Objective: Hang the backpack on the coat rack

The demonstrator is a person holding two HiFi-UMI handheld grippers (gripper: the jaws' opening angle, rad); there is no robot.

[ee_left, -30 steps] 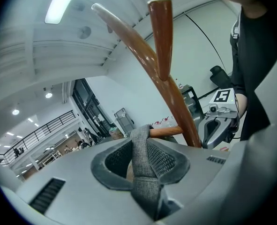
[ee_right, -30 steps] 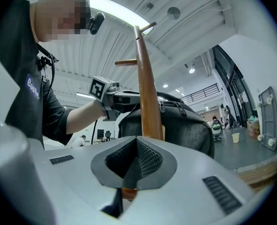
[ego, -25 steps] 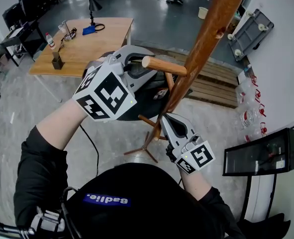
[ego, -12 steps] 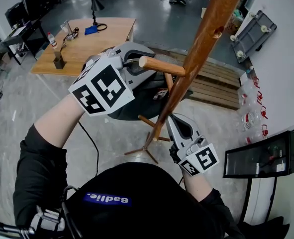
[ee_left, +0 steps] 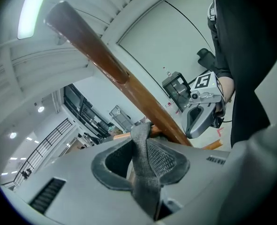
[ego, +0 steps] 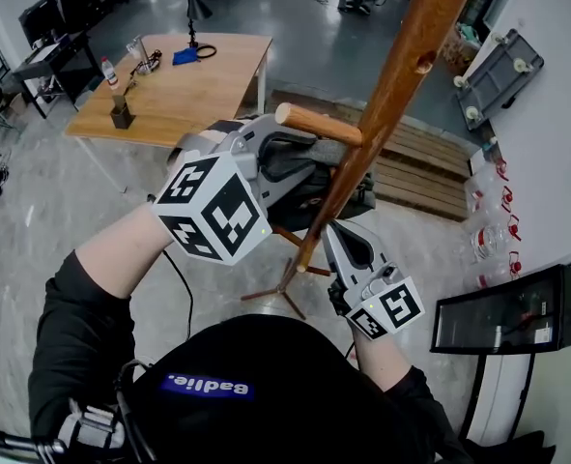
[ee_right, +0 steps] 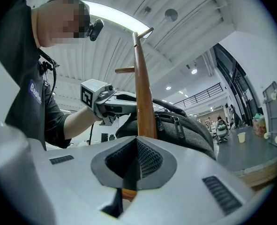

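Observation:
The coat rack's brown wooden pole (ego: 401,66) slants up the head view, with a side peg (ego: 319,126) pointing left. My left gripper (ego: 283,148) sits just under that peg, shut on the dark grey backpack's top strap (ee_left: 140,149), which stands pinched between the jaws. The backpack (ego: 309,177) hangs below and behind it, against the pole. Lower down, my right gripper (ego: 328,235) is shut on the pole (ee_right: 144,102). In the right gripper view the backpack (ee_right: 185,128) bulges behind the pole and the left gripper (ee_right: 115,100) reaches in from the left.
A wooden table (ego: 184,85) with a bottle, a lamp and small items stands at the back left. A wooden pallet (ego: 420,162) lies behind the rack. The rack's feet (ego: 285,288) spread on the floor. A dark screen (ego: 507,307) leans at the right wall.
My left gripper has sunk a little and shifted right with the strap, staying close under the peg. The right gripper has kept its hold on the pole.

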